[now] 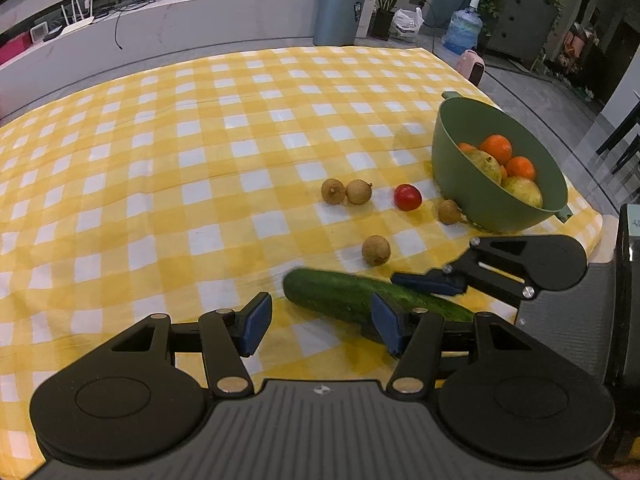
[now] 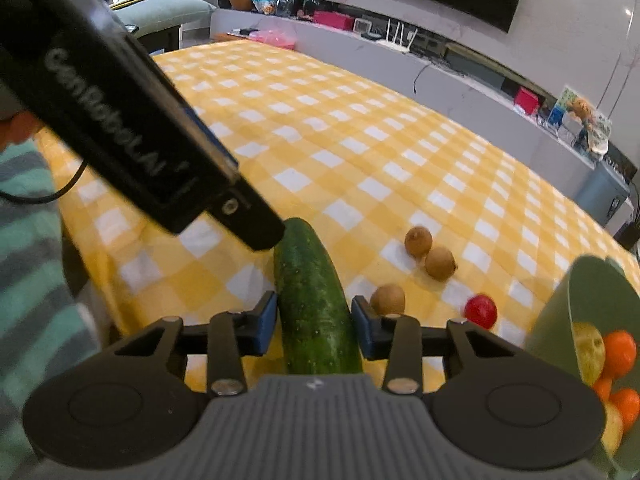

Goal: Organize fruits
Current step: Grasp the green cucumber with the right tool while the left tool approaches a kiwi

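A green cucumber (image 1: 344, 294) lies on the yellow checked cloth (image 1: 200, 140) near the front edge. My right gripper (image 2: 314, 322) has its blue pads on both sides of the cucumber (image 2: 316, 304), closed on it; it also shows in the left wrist view (image 1: 432, 282). My left gripper (image 1: 320, 322) is open and empty, just left of the cucumber's near end. Several brown longans (image 1: 334, 191) and a red cherry tomato (image 1: 407, 197) lie loose beside the green bowl (image 1: 460, 176) of oranges and pears.
The table's right edge runs just past the bowl. The left gripper's black body (image 2: 132, 128) hangs over the cucumber's far end in the right wrist view. A person's striped sleeve (image 2: 28, 264) is at the left. A grey bin (image 1: 338, 14) stands beyond the table.
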A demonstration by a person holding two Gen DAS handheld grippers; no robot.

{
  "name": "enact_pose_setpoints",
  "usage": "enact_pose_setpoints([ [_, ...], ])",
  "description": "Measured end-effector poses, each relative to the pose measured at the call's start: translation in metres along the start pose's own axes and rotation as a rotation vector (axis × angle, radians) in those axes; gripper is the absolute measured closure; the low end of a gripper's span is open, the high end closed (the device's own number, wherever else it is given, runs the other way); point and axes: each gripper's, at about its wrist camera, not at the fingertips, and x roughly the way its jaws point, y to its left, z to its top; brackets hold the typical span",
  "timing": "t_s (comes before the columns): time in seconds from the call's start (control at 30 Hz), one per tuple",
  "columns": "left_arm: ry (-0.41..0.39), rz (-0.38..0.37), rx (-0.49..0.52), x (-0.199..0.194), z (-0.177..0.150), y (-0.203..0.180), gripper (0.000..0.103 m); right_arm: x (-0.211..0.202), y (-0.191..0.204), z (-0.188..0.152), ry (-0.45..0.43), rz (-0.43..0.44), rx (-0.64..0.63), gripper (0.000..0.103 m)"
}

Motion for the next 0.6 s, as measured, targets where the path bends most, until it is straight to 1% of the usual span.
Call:
enact_pose_setpoints([
  [0.1, 0.004, 0.0, 0.01, 0.003, 0.0, -0.005, 0.036, 0.004, -0.003, -0.007, 0.033, 0.015, 0.018, 0.066],
  [0.27, 0.012, 0.012, 0.017, 0.003, -0.002, -0.008, 0.036, 0.01, -0.007, -0.008, 0.011, 0.032, 0.043, 0.066],
  [0.37, 0.011, 0.013, 0.014, 0.002, -0.003, -0.009, 0.036, 0.015, -0.005, -0.007, 0.014, 0.038, 0.042, 0.063],
  [0.43, 0.01, 0.016, 0.016, 0.002, -0.003, -0.01, 0.036, 0.018, -0.005, -0.008, 0.01, 0.045, 0.045, 0.063],
  [0.5, 0.012, 0.017, 0.016, 0.001, -0.004, -0.011, 0.036, 0.021, -0.006, -0.008, 0.006, 0.064, 0.07, 0.067],
  [0.6, 0.01, 0.018, 0.022, 0.0, -0.005, -0.012, 0.035, 0.019, -0.008, -0.01, -0.004, 0.058, 0.09, 0.067],
])
